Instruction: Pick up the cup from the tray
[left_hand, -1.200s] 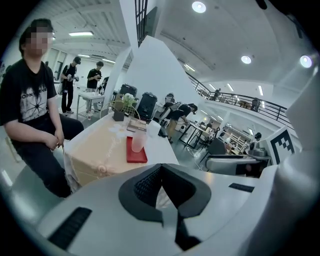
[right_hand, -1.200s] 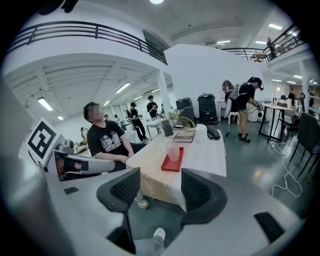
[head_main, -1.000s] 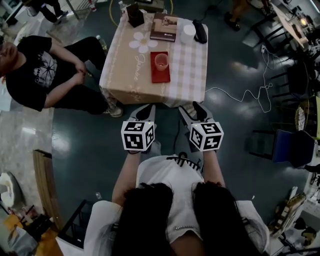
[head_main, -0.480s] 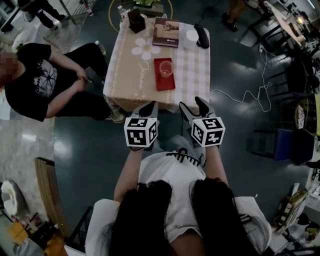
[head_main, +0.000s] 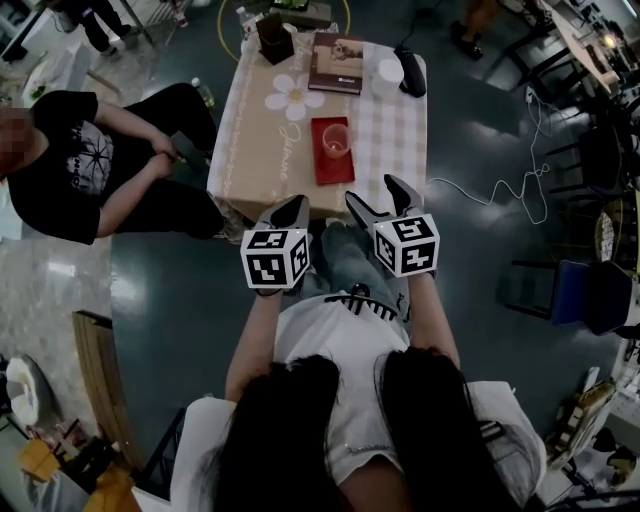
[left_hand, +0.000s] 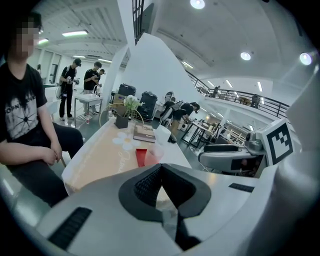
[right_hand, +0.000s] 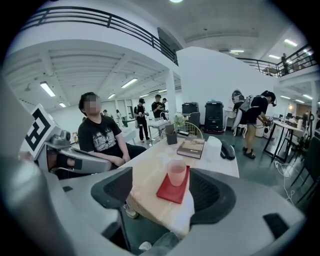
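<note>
The cup stands upright on the red tray, on the near half of the bench. It is ahead of both sets of fingers and still well apart from them.

Seen along the right gripper, the cup sits almost centred in the gap between its fingers, with the tray under it. Those fingers are spread wide and have just been opening; they hold nothing and touch nothing.

The left gripper has its fingers pressed together at the tips with nothing between them. The cup shows just above those tips, further off.

From the head view, the right gripper reaches slightly further toward the bench's near edge than the left gripper. The cup lies ahead and a little left of the right fingers, and ahead and to the right of the left ones. The right hand looks the better placed, being open and already lined up. The cup's long axis is vertical, so a straight advance should put one finger on each side of its wall.

Compared with a second ago, both grippers are closer to the bench's near edge and the right fingers stand visibly wider apart. The left fingers are closed as before. The cup and tray sit in the same spot on the bench.
</note>
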